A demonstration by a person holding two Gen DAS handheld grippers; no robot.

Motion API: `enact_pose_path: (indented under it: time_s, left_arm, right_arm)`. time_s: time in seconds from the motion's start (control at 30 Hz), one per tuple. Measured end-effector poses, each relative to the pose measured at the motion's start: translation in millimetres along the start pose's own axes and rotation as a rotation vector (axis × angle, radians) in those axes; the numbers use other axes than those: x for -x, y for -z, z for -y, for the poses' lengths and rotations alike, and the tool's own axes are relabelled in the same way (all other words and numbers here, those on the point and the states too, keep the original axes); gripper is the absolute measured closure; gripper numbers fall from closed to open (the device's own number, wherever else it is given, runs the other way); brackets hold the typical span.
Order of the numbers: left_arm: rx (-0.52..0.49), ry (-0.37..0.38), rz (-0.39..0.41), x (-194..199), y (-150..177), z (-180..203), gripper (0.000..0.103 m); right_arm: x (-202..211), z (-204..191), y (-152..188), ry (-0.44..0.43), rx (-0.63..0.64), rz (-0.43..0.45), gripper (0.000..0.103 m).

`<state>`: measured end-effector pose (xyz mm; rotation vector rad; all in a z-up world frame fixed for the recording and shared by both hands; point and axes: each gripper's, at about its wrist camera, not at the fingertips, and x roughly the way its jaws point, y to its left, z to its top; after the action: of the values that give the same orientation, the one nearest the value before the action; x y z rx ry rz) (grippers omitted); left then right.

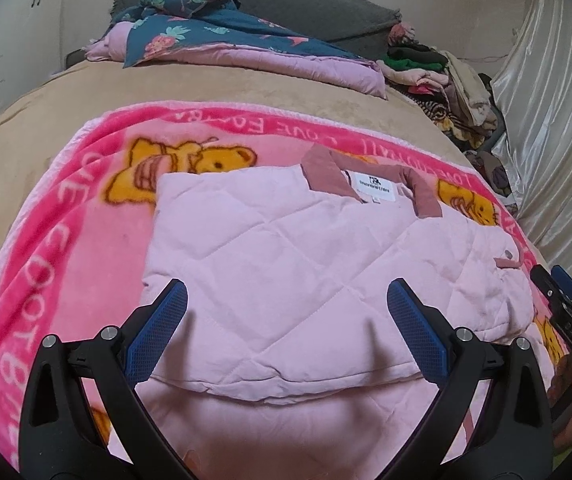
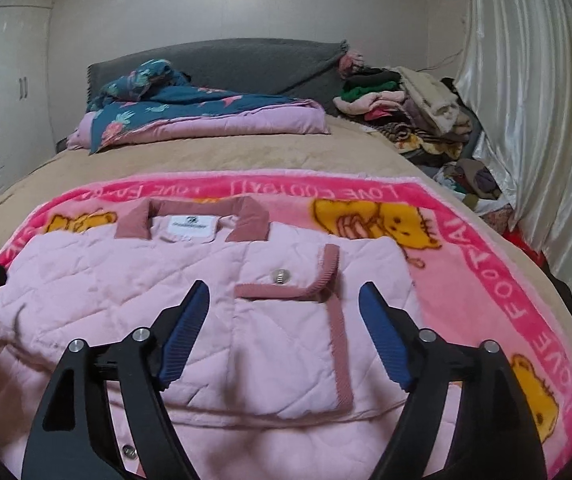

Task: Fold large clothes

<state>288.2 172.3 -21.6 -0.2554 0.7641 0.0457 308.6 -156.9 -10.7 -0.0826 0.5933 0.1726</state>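
Seemingly below both spread fingers [image 1: 416, 328], folded pink jacket [image 1: 286, 264]

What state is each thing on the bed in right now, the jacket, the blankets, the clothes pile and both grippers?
Pink quilted jacket: partly folded, lying flat, collar away from the grippers.
Sleeve cuff: folded across the front, snap showing.
Pink bear blanket: spread flat under the jacket.
Dark floral quilt: folded, near the headboard.
Clothes pile: heaped, unfolded.
Left gripper: open, over the jacket.
Right gripper: open, over the cuff.
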Motion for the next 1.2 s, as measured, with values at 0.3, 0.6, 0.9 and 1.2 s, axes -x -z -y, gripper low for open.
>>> enact_pose_path:
  time_s: [0.3, 0.6, 0.9, 1.2]
  left_arm:
    - [-0.06, 0.004, -0.067, -23.1, 14.8, 20.1, 0.01]
    - [-0.032, -0.001, -0.104, -44.0, 27.4, 13.1, 0.009]
    - [-0.038, -0.008, -0.106, -44.2, 29.1, 15.9, 0.009]
    - [-0.032, -0.001, -0.107, -33.2, 25.3, 16.6, 0.009]
  right_arm:
    - [-10.6, -26.8, 10.7, -0.091, 0.052, -0.079, 0.021]
    - [-51.0, -40.8, 22.4, -0.062, 0.091, -0.193, 0.008]
    - [-69.6, -42.6, 30.9, -0.024, 0.108, -0.223, 0.004]
    - [-35.0, -23.0, 18.8, -0.073, -0.013, -0.16, 0.004]
